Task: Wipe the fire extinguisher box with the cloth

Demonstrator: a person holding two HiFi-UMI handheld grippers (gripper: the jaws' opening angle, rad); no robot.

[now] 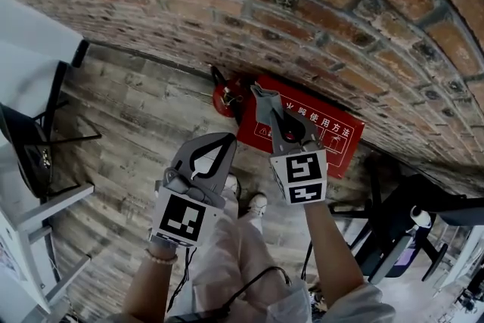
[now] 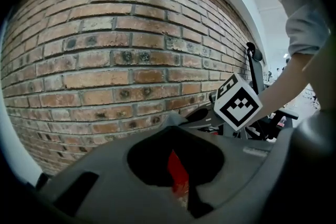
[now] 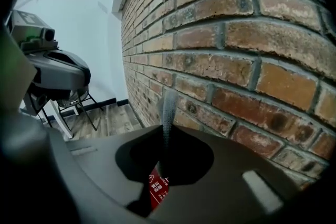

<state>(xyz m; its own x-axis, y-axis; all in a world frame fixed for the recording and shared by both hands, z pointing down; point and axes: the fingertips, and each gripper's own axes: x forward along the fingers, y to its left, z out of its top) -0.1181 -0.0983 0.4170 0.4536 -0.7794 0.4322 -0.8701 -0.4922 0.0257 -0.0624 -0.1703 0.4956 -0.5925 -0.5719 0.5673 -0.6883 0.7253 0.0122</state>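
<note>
Flat red fire extinguisher box (image 1: 333, 138), white print on lid, on grey wood-plank floor (image 1: 128, 113) against rough brick wall (image 1: 302, 11), right gripper (image 1: 257, 91) jaws pressed together, empty, over box's near end, left gripper (image 1: 229, 137) likewise closed, empty, just beside the box.

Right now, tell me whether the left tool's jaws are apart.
No: the left tool has its jaws meeting at the tips, with nothing held between them.

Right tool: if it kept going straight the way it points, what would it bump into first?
Probably the red-brown brick wall, which fills the view ahead of the right tool. The red fire extinguisher box shows only below that line. Depth is unclear.
</note>
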